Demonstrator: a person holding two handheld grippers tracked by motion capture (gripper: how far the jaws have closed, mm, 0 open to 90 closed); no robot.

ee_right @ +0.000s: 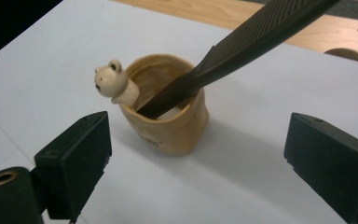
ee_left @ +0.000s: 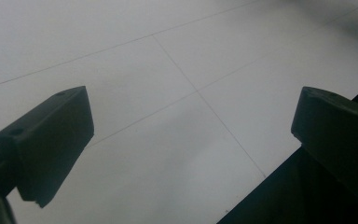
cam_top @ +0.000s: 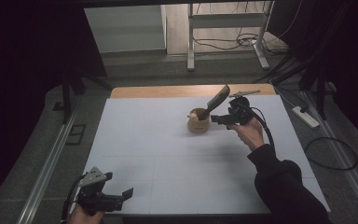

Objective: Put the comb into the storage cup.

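A small tan cup (cam_top: 198, 124) (ee_right: 172, 126) stands upright on the white table top (cam_top: 158, 154), right of centre toward the back. A little bear figure (cam_top: 193, 116) (ee_right: 109, 80) sits on its rim. A dark, finely ridged flat tool (cam_top: 217, 101) (ee_right: 242, 46) leans in the cup, its upper end pointing up and to the right. My right gripper (cam_top: 218, 120) (ee_right: 200, 140) is open just right of the cup, level with it, jaws wide and touching nothing. At the front left corner my left gripper (cam_top: 123, 195) (ee_left: 191, 121) is open over bare table.
A wooden strip (cam_top: 168, 91) runs along the table's far edge, with a thin stick (cam_top: 244, 93) lying on it. On the floor to the right are a power strip (cam_top: 305, 116) and cables (cam_top: 331, 154). A metal frame (cam_top: 191, 42) stands behind the table.
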